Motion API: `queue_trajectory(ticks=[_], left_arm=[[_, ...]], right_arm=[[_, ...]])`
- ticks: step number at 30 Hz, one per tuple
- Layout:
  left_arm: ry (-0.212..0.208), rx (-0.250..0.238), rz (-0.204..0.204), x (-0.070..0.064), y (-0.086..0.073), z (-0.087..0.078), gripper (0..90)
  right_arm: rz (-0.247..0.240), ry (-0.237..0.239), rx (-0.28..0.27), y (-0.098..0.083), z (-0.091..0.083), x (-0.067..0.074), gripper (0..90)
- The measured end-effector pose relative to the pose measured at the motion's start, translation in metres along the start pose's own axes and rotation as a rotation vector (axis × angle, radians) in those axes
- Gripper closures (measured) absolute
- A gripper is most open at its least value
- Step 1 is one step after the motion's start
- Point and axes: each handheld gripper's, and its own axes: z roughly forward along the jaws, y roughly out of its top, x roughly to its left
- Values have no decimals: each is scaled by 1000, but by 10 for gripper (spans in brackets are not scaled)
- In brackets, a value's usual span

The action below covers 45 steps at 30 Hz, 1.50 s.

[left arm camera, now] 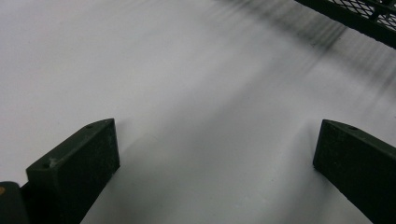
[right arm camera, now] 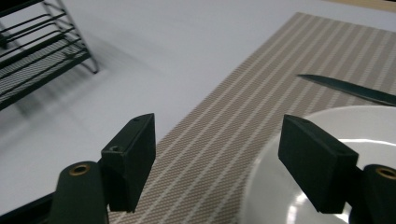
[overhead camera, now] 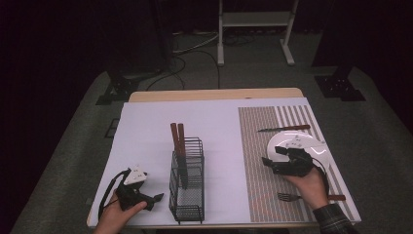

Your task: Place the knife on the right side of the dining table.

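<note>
A person sits at a table point(overhead camera: 146, 95) that is covered with a white sheet point(overhead camera: 146, 141). At the middle of the table a black wire rack point(overhead camera: 187, 183) stands, and two brown-handled utensils point(overhead camera: 178, 139) stand upright in its far part; which kind they are I cannot tell.

At about 8 o'clock from the rack, near the front edge, the left hand point(overhead camera: 114, 217) holds the left gripper point(overhead camera: 155, 199). Its jaws point toward the rack and are spread wide apart with nothing between them. In the left gripper view the gripper point(left arm camera: 215, 158) hangs over the bare white sheet, and a corner of the rack point(left arm camera: 359, 18) is at 1 o'clock.

On the right half lies a striped placemat point(overhead camera: 258, 161). A white plate point(overhead camera: 311, 144) rests on it. A knife point(overhead camera: 285, 128) lies at 12 o'clock from the plate, just beside its rim, and a fork point(overhead camera: 290, 197) lies at 6 o'clock from it, near the front edge.

The right hand point(overhead camera: 311, 187) holds the right gripper point(overhead camera: 268, 163) over the left edge of the plate. In the right gripper view the right gripper point(right arm camera: 217, 156) has its jaws wide apart and holds nothing; one jaw is over the placemat point(right arm camera: 233, 116), the other over the plate point(right arm camera: 364, 126), and the knife blade point(right arm camera: 350, 89) shows at 2 o'clock.
</note>
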Motion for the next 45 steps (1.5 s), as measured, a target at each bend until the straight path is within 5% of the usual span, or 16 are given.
queue_trajectory(ticks=[10, 29, 39, 45], left_arm=[[0, 0, 0, 0, 0, 0, 0], [0, 2, 0, 0, 0, 0, 0], [0, 2, 0, 0, 0, 0, 0], [0, 0, 0, 0, 0, 0, 0]], right_arm=[[-48, 140, 36, -2, 11, 38, 239], [-92, 314, 83, -2, 32, 91, 163], [-146, 335, 123, -7, 54, 114, 121], [-228, 295, 144, -12, 65, 127, 103]])
